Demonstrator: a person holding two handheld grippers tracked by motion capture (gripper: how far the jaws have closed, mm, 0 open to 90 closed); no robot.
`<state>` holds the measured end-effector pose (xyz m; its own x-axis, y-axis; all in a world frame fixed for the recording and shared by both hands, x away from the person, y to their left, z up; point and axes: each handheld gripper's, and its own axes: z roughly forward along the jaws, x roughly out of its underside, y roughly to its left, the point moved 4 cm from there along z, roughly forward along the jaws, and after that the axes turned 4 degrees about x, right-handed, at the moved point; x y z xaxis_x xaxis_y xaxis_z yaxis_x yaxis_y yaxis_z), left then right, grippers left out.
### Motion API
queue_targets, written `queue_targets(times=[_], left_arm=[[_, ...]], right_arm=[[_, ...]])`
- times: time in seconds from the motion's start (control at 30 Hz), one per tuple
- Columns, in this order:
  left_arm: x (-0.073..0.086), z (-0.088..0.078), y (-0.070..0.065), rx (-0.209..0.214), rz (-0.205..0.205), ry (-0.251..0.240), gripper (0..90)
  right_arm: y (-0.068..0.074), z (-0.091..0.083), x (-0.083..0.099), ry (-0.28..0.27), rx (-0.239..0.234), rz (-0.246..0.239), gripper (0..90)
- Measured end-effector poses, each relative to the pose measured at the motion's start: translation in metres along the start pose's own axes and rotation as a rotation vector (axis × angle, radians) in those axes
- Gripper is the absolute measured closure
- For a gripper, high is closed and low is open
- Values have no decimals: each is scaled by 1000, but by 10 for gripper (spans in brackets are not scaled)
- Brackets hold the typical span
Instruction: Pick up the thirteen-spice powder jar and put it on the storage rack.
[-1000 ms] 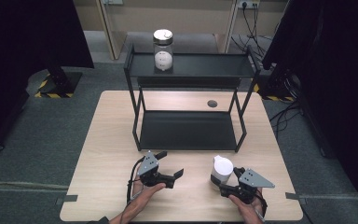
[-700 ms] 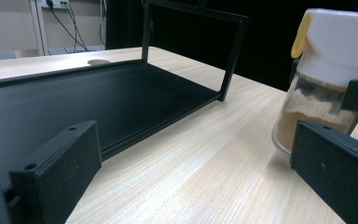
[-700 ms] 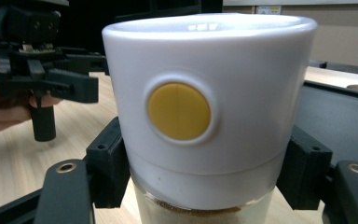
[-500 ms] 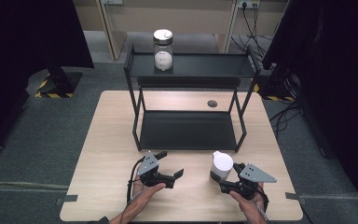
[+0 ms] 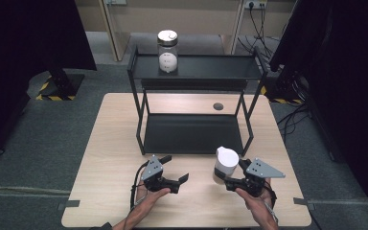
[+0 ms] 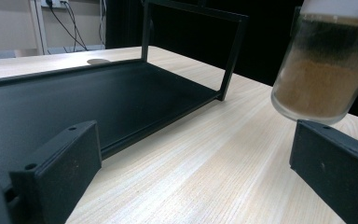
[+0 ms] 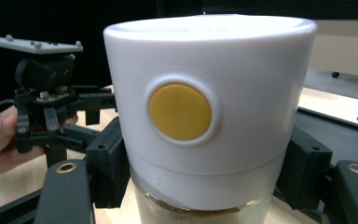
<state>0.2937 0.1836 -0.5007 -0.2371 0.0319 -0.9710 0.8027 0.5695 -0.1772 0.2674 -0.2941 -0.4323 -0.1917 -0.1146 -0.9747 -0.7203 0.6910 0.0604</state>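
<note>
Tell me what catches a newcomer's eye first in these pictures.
First, the glass jar with a white lid and yellow round button, part filled with brown powder, clamped in the right tool and lifted off the pale wooden table. Behind it stands a black two-tier metal shelf, bearing a second white-lidded glass jar at the left of its top tier.

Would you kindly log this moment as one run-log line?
right gripper: shut on jar, lifted off table | left gripper: open, empty | shelf: second jar on top

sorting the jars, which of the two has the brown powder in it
The white-capped glass jar held in the right tongs above the table front; brown powder shows through its glass. The other white-lidded jar, on the black shelf's top, holds something white.
</note>
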Motion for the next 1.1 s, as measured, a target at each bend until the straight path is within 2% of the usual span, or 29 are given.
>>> queue_targets(times=[0.47,1.1], left_arm=[[0,0,0,0,0,1,14],[0,1,0,3,-1,6,15]], right_arm=[[-5,2,-33,-3,-18,-7,310],[-11,12,-76,8,-66,-13,310]])
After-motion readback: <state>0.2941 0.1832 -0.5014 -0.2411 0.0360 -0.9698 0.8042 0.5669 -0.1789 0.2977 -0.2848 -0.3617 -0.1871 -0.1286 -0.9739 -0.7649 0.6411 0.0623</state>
